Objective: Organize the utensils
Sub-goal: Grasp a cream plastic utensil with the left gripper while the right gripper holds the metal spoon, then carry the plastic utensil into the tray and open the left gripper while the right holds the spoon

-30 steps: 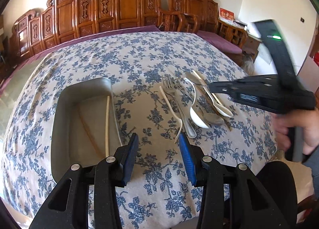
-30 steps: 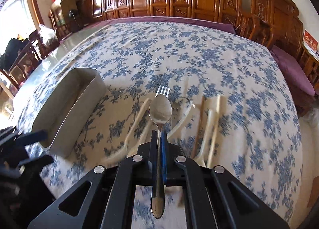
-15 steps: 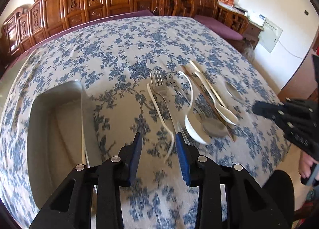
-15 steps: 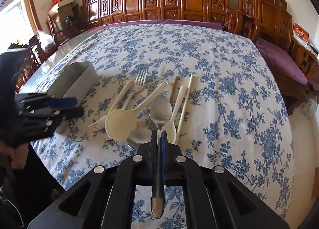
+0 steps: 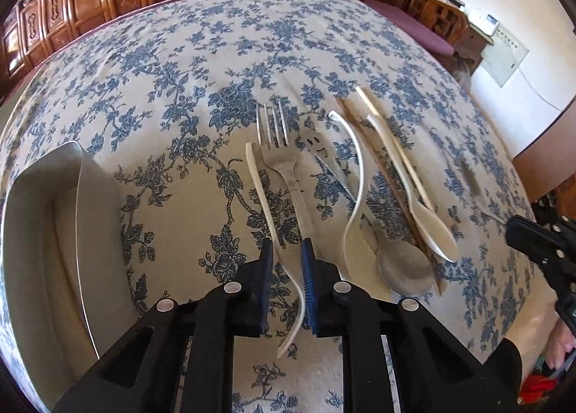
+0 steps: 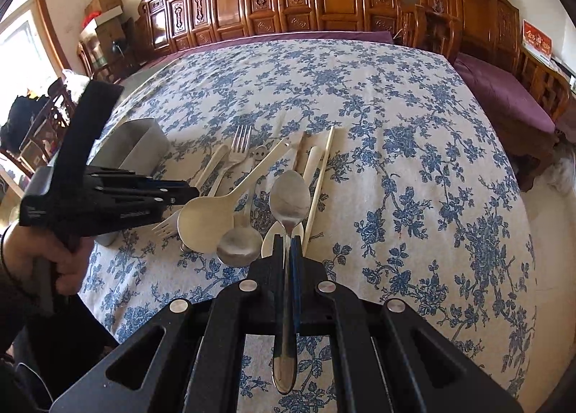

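**Closing on a plastic fork beside the tray**

The tabletop (image 5: 216, 53), under a blue-flowered cloth, carries everything. At 9 o'clock in my left wrist view stands the grey metal tray (image 5: 43, 233), open side up; I take it as the place the utensils go.

My left hand-held gripper (image 5: 286, 254) points steeply down at the near end of the loose utensils, which spread from the centre towards 3 o'clock. Its jaws have just been closing and now stand narrow, with a cream plastic fork (image 5: 261, 193) lying between them. The fork brushes the blue pad (image 5: 309, 287) on the 3 o'clock side, and a gap shows on the other, so nothing is gripped yet.

My right hand-held gripper (image 6: 287, 244) is fully closed on the handle of a metal spoon (image 6: 289, 197), bowl forward, held clear above the pile.

The metal fork (image 5: 284, 168) lies just beside the plastic one, its handle running in at the same pad. To do this step well, I should shift slightly towards 9 o'clock so only the cream fork is taken. I should then settle low enough to catch its thin, curved shaft, close fully, and lift straight up before swinging to the tray.
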Action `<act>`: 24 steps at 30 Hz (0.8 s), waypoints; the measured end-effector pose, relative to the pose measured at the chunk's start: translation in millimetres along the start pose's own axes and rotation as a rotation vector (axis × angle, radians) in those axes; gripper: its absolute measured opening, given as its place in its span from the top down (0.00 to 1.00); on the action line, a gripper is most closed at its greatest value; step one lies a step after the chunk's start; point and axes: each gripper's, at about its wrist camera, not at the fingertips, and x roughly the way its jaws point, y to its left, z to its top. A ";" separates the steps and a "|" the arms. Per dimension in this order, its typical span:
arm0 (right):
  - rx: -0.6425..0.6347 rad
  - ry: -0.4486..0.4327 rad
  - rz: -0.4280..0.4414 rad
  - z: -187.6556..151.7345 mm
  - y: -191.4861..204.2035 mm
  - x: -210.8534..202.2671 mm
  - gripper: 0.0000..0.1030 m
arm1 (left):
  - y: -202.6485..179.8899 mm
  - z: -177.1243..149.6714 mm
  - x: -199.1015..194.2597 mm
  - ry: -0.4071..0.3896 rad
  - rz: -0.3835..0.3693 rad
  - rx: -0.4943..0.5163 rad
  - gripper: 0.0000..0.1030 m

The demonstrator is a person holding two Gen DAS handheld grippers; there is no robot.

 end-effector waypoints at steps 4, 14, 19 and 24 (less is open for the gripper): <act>0.002 -0.005 0.008 0.7 0.3 -2.0 0.95 | 5.5 0.5 4.7 0.010 0.011 -0.015 0.93; -0.016 -0.015 0.021 2.5 9.8 -5.2 0.95 | 11.6 -8.7 -17.7 -0.023 0.031 -0.024 0.98; -0.043 -0.030 0.028 4.9 21.7 -11.3 0.95 | 13.9 -15.7 -48.6 -0.066 0.033 -0.027 0.98; -0.072 -0.044 0.037 5.8 36.1 -17.9 0.95 | 18.6 -23.0 -76.7 -0.106 0.037 -0.030 0.98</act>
